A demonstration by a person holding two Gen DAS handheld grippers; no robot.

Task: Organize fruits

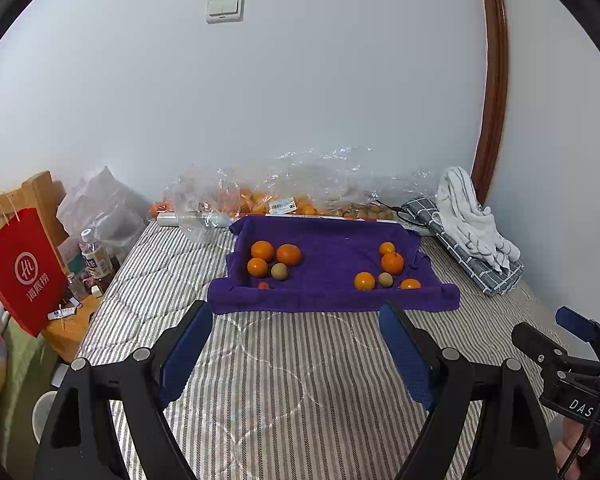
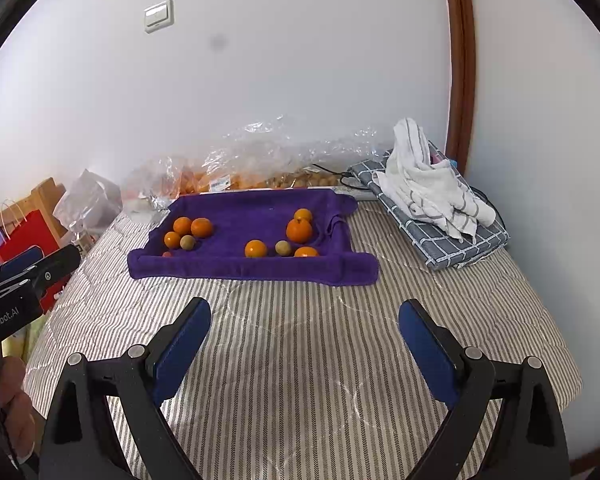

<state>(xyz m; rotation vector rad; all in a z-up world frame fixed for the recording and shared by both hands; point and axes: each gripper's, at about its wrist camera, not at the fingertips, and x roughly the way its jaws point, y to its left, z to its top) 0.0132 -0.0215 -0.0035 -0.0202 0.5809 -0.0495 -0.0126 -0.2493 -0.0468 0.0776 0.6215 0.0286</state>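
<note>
Left claw [image 1: 296, 316]: jaws spread wide with nothing between them, hanging above the striped bed cover, well short of the fruit.
Right claw [image 2: 304, 312]: jaws likewise wide apart and empty, hovering beside the left one over the same cover.
Fruit, left group: three oranges [image 1: 262, 251] and one brownish-green round fruit [image 1: 279, 271] huddle together on the purple towel [image 1: 332, 300]; a much smaller red-orange piece [image 1: 263, 285] lies by the towel's near fold.
Fruit, right group: four oranges [image 2: 299, 230] and another brownish-green fruit [image 2: 283, 247], loosely spaced.
Risk, rolling: round fruit on soft cloth over a bed [image 2: 300, 360] will likely roll if nudged; touching neighbours in the left cluster could scatter.
Risk, snagging: a pad dragging on the towel's raised folds could tug the whole cloth and shift everything.
Risk, squeeze: closing too hard may bruise fruit.
Risk, collision: both claws reaching one group could bump.
Surroundings: clear plastic bags of more fruit [image 1: 276, 200] lie against the wall behind.
</note>
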